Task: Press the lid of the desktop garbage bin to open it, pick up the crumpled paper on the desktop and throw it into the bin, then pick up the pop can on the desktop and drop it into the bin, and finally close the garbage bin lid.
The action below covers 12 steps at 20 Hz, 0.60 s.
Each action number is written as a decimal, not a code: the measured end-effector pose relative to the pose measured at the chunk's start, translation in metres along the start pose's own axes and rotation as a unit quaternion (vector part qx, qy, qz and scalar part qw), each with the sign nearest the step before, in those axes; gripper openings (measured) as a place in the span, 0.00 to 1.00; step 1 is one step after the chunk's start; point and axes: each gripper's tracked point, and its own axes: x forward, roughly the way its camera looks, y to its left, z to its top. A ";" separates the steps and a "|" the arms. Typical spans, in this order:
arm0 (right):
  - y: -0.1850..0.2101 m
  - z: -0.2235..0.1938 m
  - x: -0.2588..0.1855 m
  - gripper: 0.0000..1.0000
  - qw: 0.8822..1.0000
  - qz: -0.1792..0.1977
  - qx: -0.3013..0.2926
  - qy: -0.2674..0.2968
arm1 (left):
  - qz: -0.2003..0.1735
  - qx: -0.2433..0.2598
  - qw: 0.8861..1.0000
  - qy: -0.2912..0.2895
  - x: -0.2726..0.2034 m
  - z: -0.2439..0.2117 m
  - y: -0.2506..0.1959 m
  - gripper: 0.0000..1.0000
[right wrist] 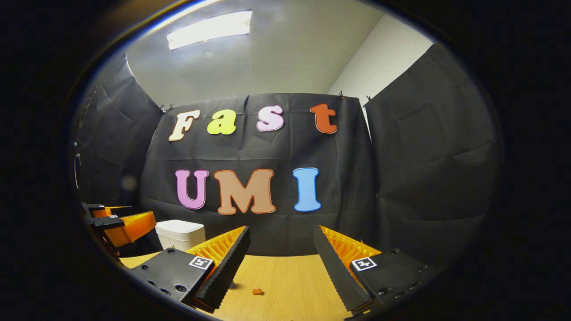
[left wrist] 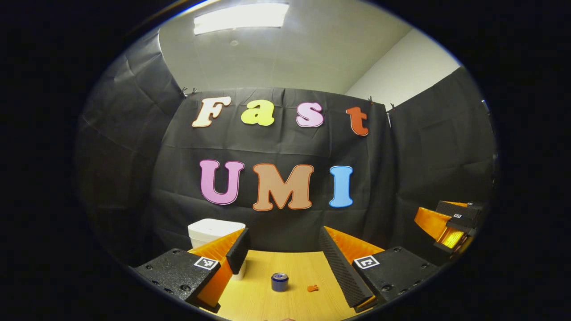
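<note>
A white desktop bin [left wrist: 213, 231] with its lid down stands at the back left of the wooden table [left wrist: 303, 267], partly behind my left gripper's left finger. A blue pop can [left wrist: 279, 281] stands upright between the fingers of my left gripper [left wrist: 282, 241], farther off on the table. A small orange scrap of crumpled paper [left wrist: 312, 288] lies to the can's right. My left gripper is open and holds nothing. In the right gripper view, my right gripper [right wrist: 282, 238] is open too, with the orange paper [right wrist: 257, 292] low between its fingers and the bin [right wrist: 180, 233] at left.
The other gripper [left wrist: 450, 225] shows at the far right of the left gripper view, and at the far left of the right gripper view [right wrist: 118, 225]. Black cloth walls close the table at the back and sides.
</note>
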 end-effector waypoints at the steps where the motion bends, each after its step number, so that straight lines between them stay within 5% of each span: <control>1: 0.002 0.001 0.001 0.96 1.000 0.004 -0.002 -0.002 | 0.001 0.002 1.000 -0.001 0.000 0.001 0.001 0.94; 12: 0.003 -0.001 0.000 0.96 1.000 0.020 -0.005 0.000 | 0.013 0.009 1.000 0.005 -0.005 -0.002 0.002 0.94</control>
